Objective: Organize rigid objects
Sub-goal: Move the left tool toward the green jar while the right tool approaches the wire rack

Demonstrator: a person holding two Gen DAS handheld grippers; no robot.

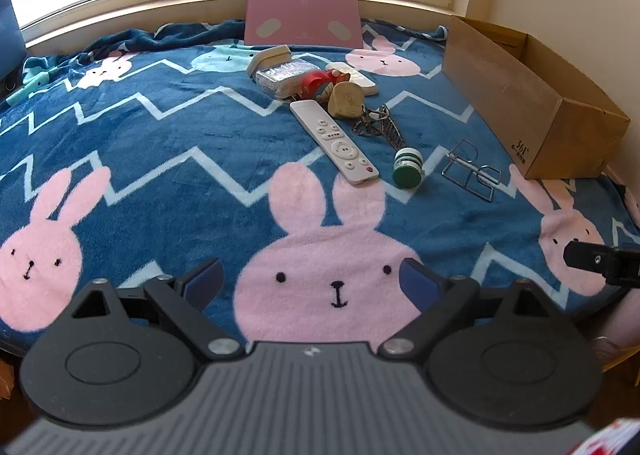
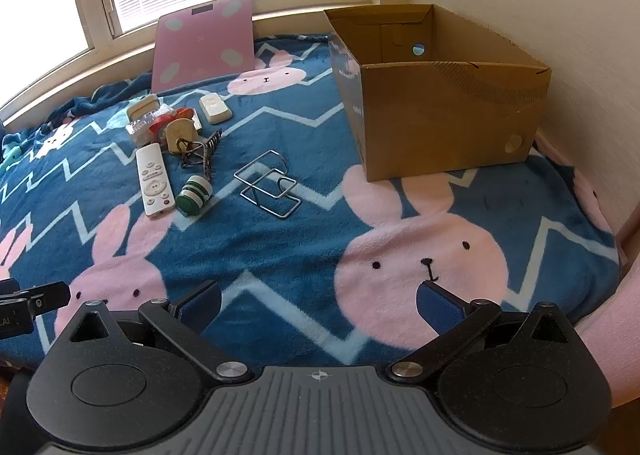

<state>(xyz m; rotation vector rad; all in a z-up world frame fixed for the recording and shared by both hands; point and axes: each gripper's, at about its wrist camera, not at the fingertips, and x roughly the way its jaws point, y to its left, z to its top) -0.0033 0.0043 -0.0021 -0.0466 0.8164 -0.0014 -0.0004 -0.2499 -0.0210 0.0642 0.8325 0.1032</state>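
A white remote, a green and white round container and a bent wire stand lie on a blue bunny blanket. Behind them sits a heap of small items: a clear plastic case, a red toy, a beige wooden piece, a white bar and a dark cord. My left gripper hovers open near the blanket's front edge. My right gripper is open too, nothing between its fingers.
An open cardboard box stands at the right against the wall. A pink bathroom scale leans on the window sill behind the heap. The other gripper's black tip shows at each view's edge.
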